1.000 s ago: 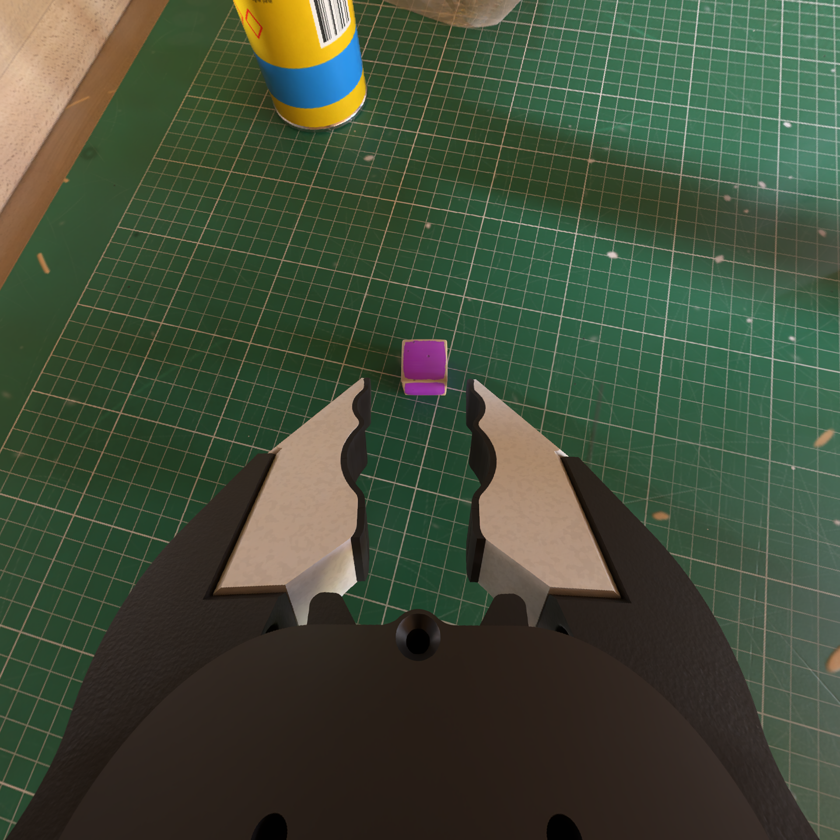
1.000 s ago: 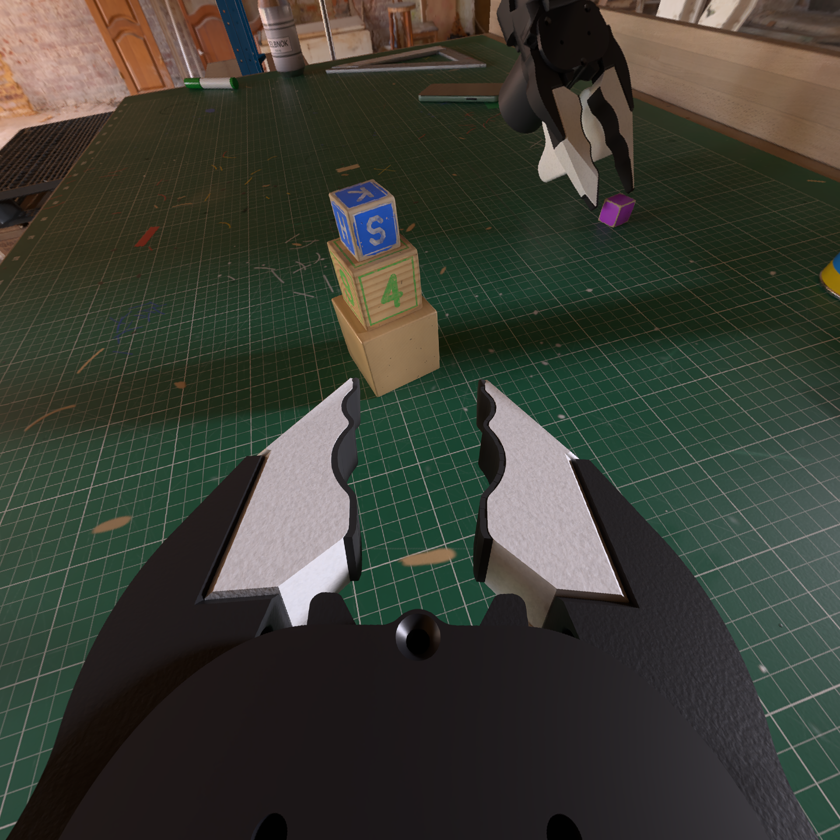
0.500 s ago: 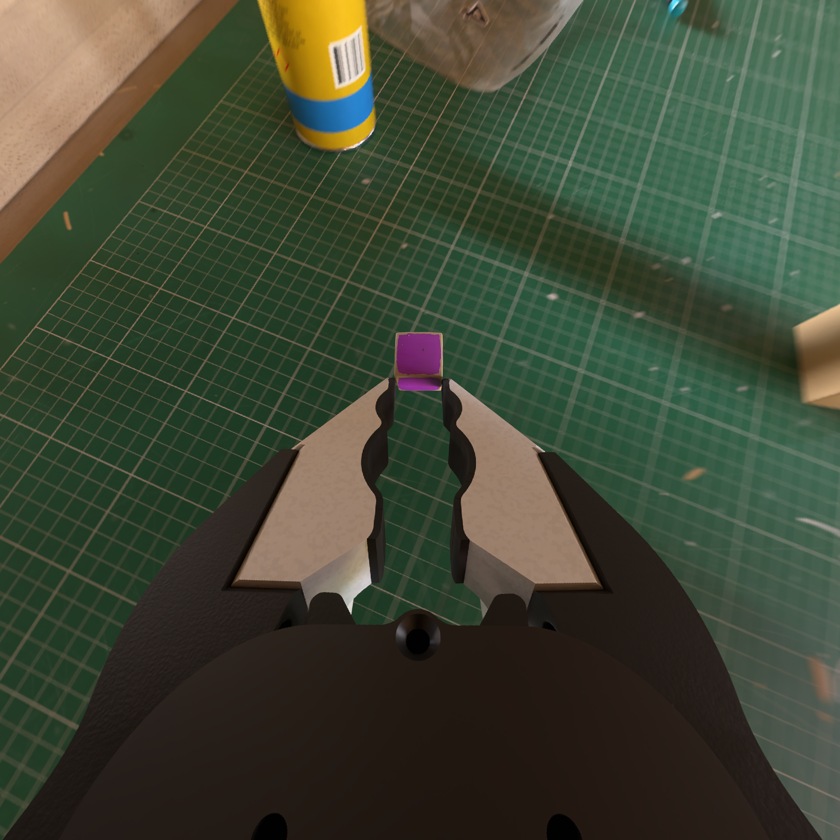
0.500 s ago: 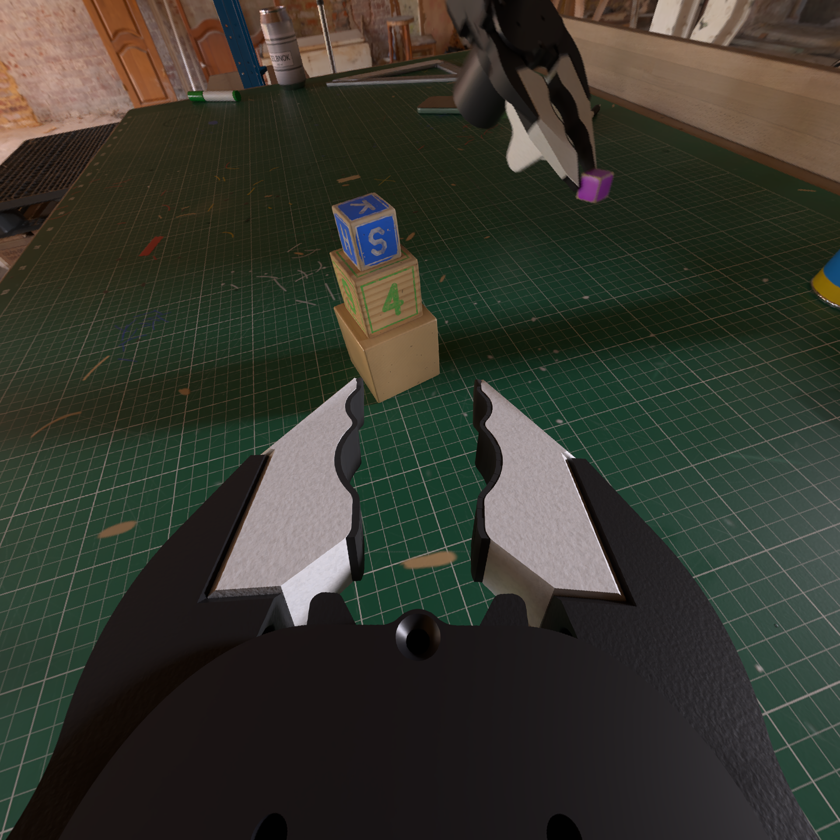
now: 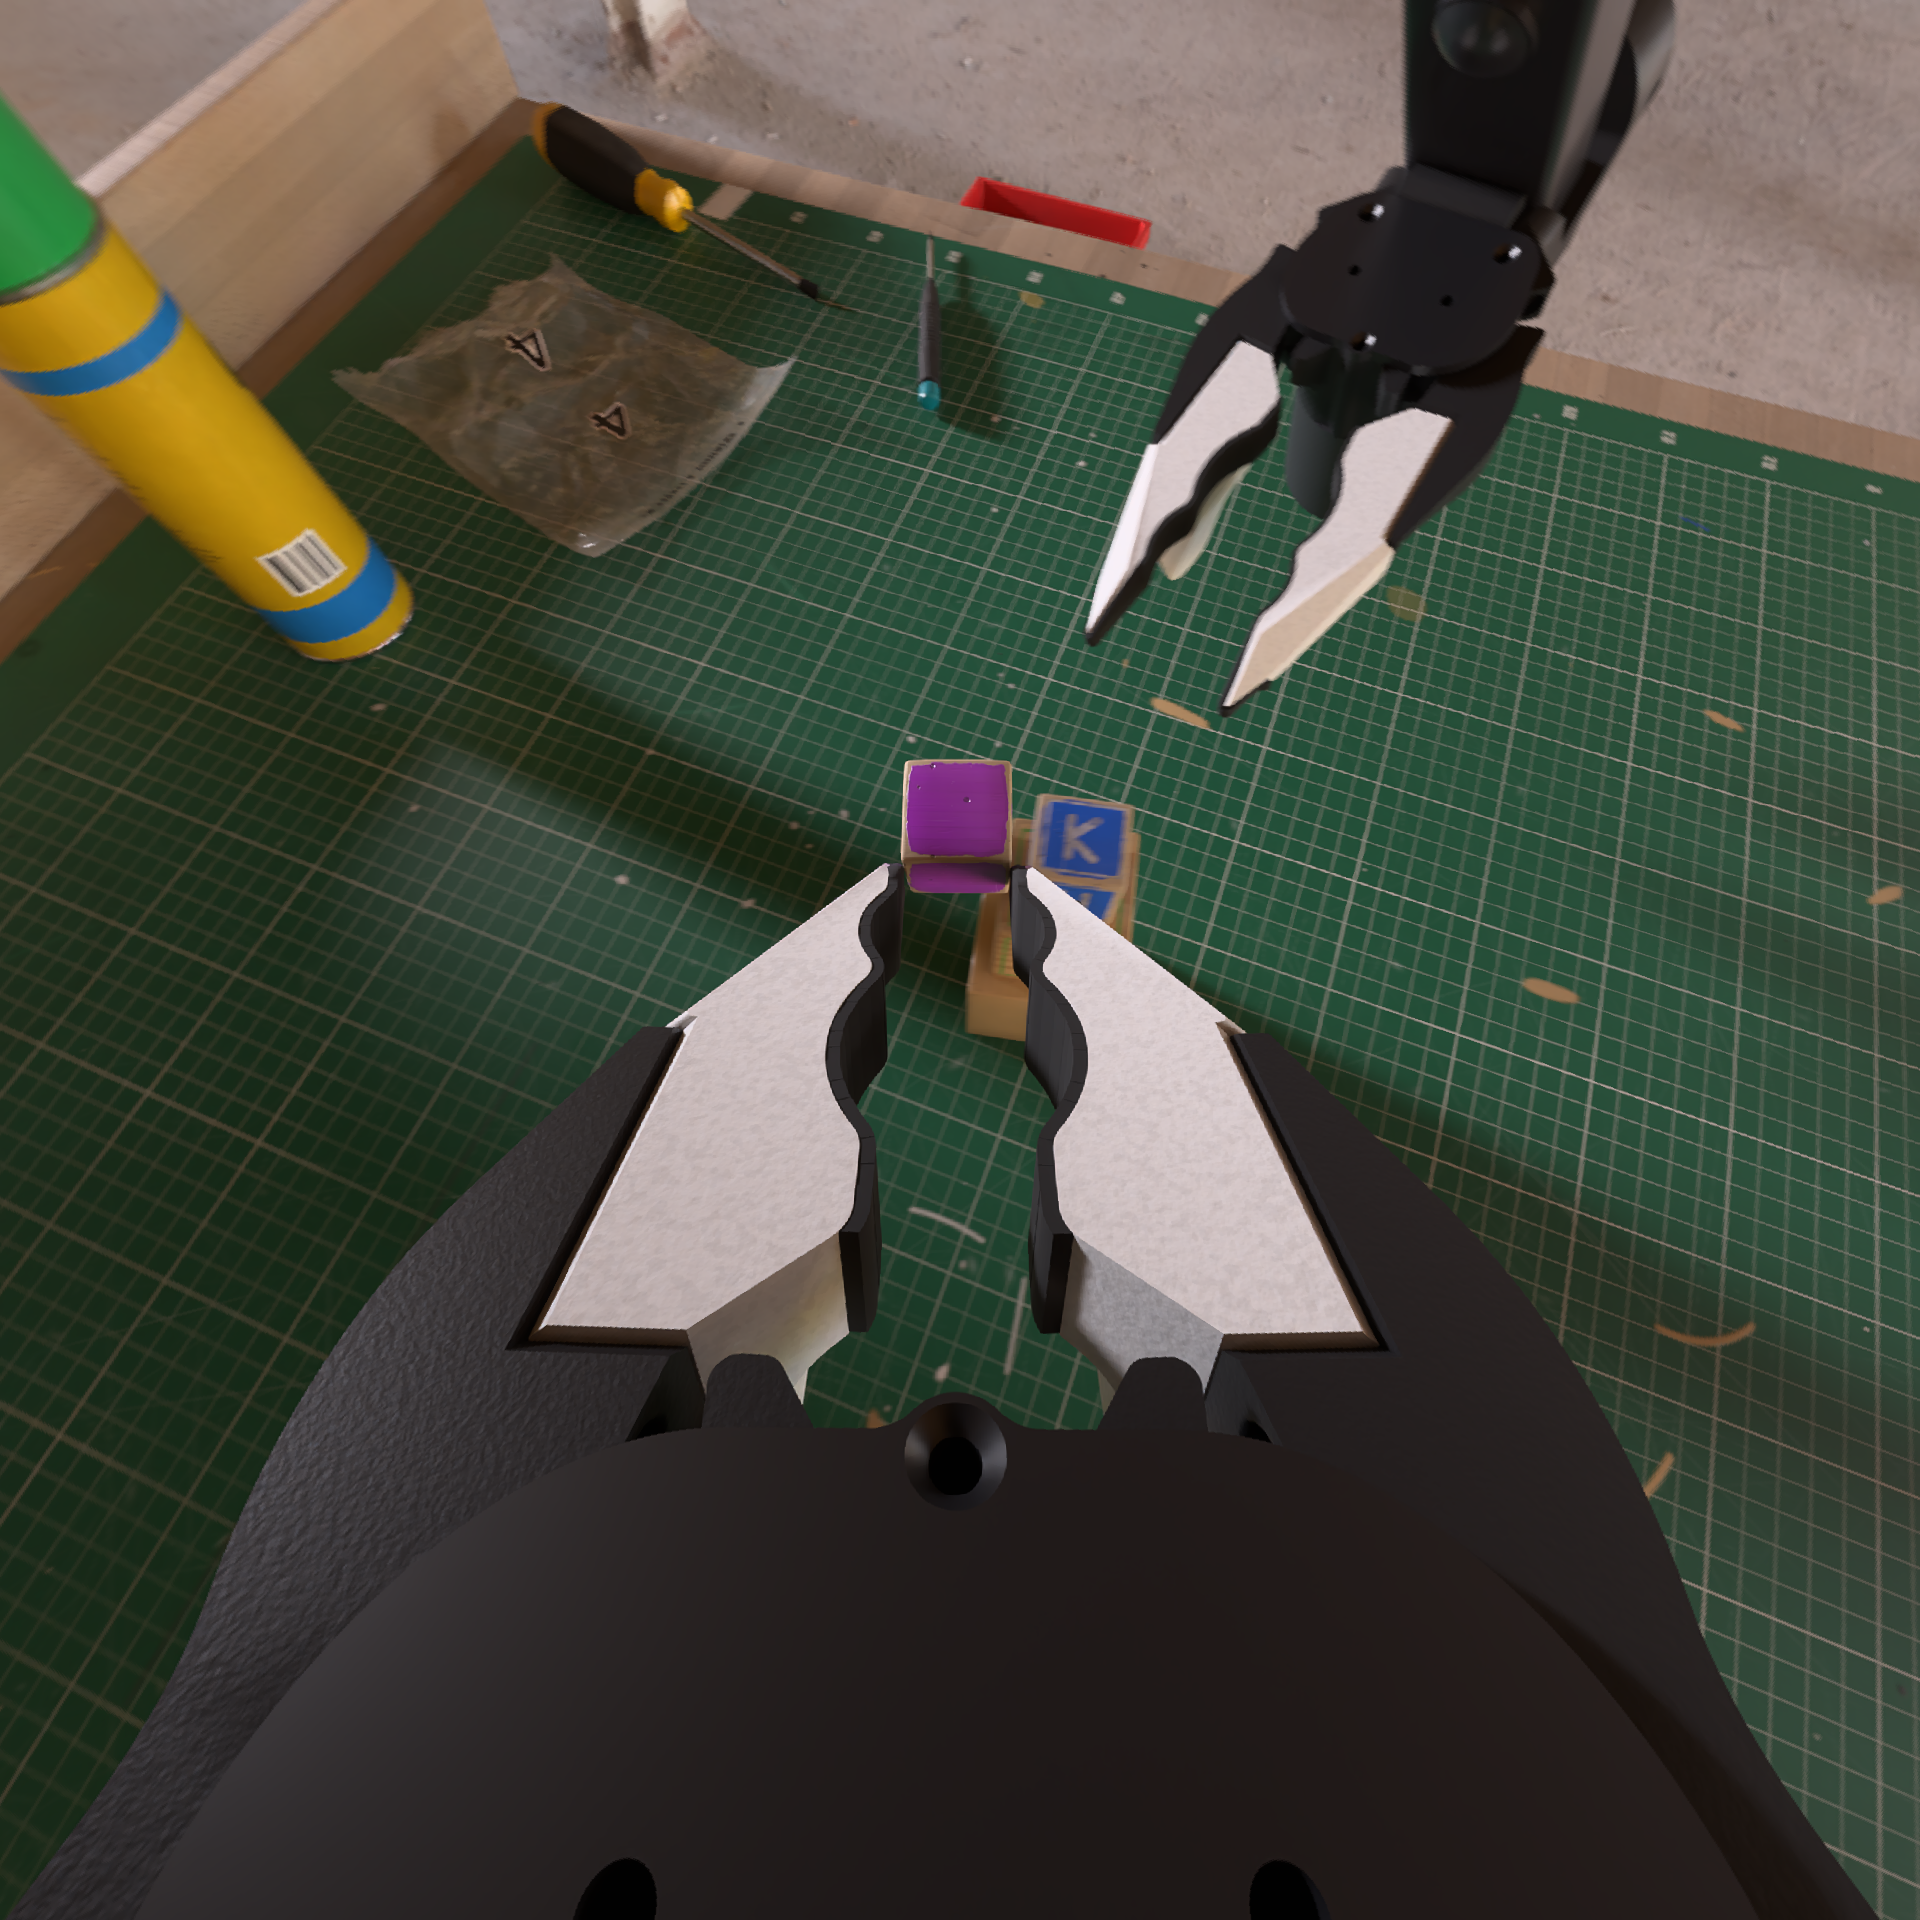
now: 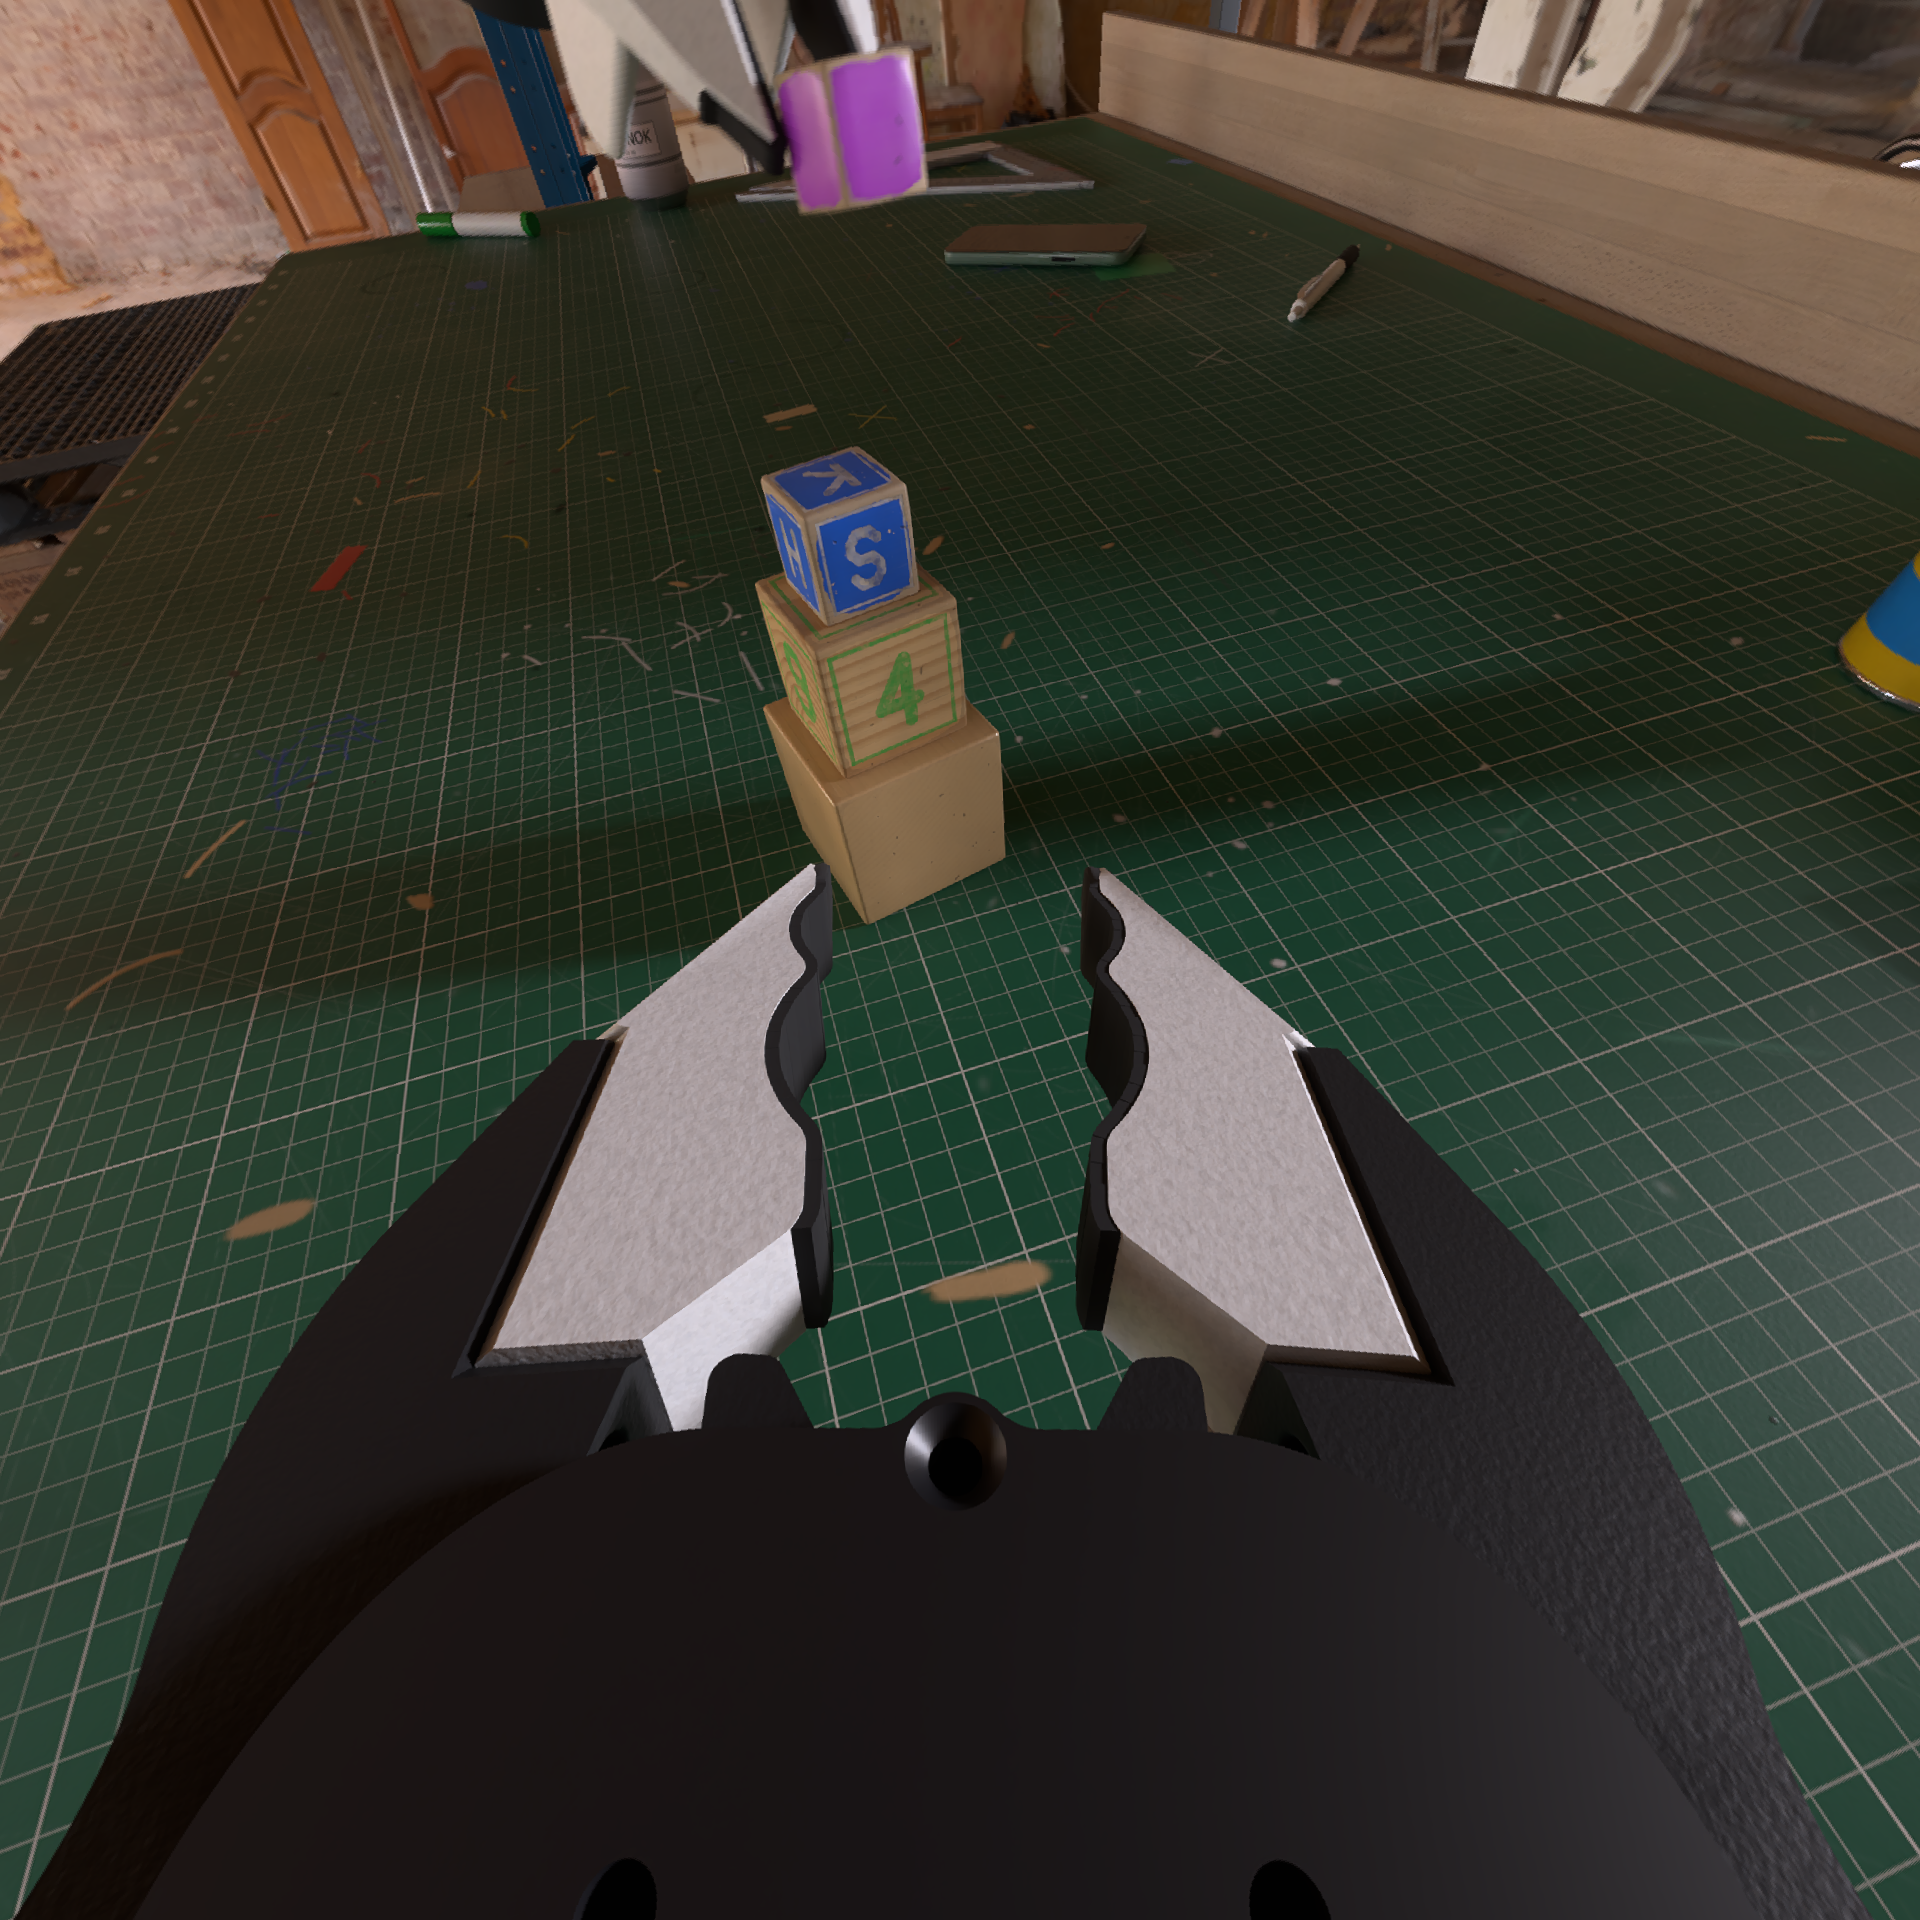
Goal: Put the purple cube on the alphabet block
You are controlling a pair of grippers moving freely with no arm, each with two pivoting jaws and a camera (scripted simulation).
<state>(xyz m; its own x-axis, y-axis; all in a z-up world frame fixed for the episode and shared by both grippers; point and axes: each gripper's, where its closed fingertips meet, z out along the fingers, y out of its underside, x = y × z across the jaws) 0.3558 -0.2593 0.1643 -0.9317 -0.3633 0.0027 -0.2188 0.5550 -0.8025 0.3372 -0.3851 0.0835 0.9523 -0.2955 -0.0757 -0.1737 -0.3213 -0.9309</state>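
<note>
Left wrist view: your left gripper [image 5: 956, 883] hides most of the block stack. Only the blue alphabet block [image 5: 1081, 840] on top and slivers of the green-printed wooden block [image 5: 1003, 951] and the plain tan wooden base cube [image 5: 995, 1006] show beside the fingertips. The small purple cube with tan edges [image 5: 956, 816] sits pinched between those fingertips, raised above the green gridded cutting mat [image 5: 416, 935], just left of the alphabet block in this view. In the right wrist view, the purple cube hangs high above the stack, and the left gripper is cut off at the top edge. Your right gripper [image 6: 951, 904] points at the stack, tilted downward, fingers apart and empty.
</note>
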